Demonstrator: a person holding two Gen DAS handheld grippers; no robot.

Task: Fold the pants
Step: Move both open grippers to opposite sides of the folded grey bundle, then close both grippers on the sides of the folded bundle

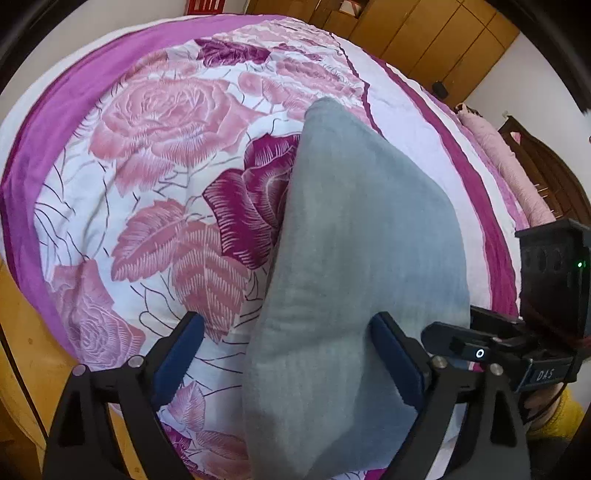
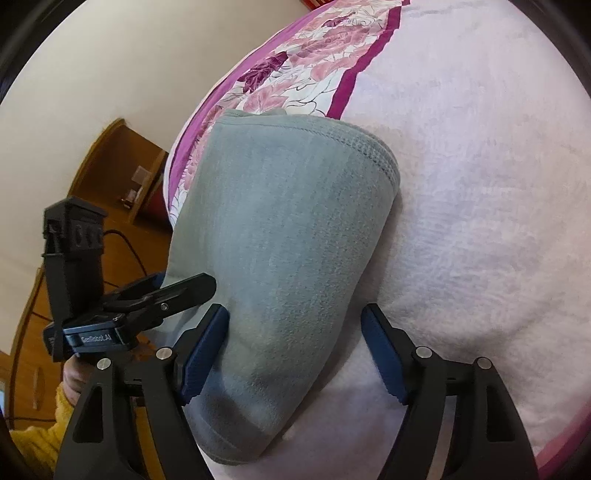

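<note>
Grey folded pants [image 1: 351, 221] lie on the bed, a long smooth band running away from me; their stitched hem [image 2: 332, 136] is at the far end in the right wrist view. My left gripper [image 1: 286, 321] stands wide open astride the near end of the pants. Its right finger [image 1: 391, 354] rests against the cloth and its left finger [image 1: 177, 354] is over the quilt, apart from it. My right gripper [image 2: 295, 310] is open too, straddling the grey pants [image 2: 288, 206]. Its left finger [image 2: 207, 350] is at the cloth's edge, its right finger [image 2: 380, 354] over the blanket.
The bed carries a pink and purple floral quilt [image 1: 166, 147] and a pale pink blanket [image 2: 480, 184]. Wooden wardrobes [image 1: 424, 33] stand behind, a dark headboard [image 1: 546, 177] at the right. A hand in a yellow sleeve [image 2: 55, 435] holds the other tool beside a wooden cabinet [image 2: 122, 166].
</note>
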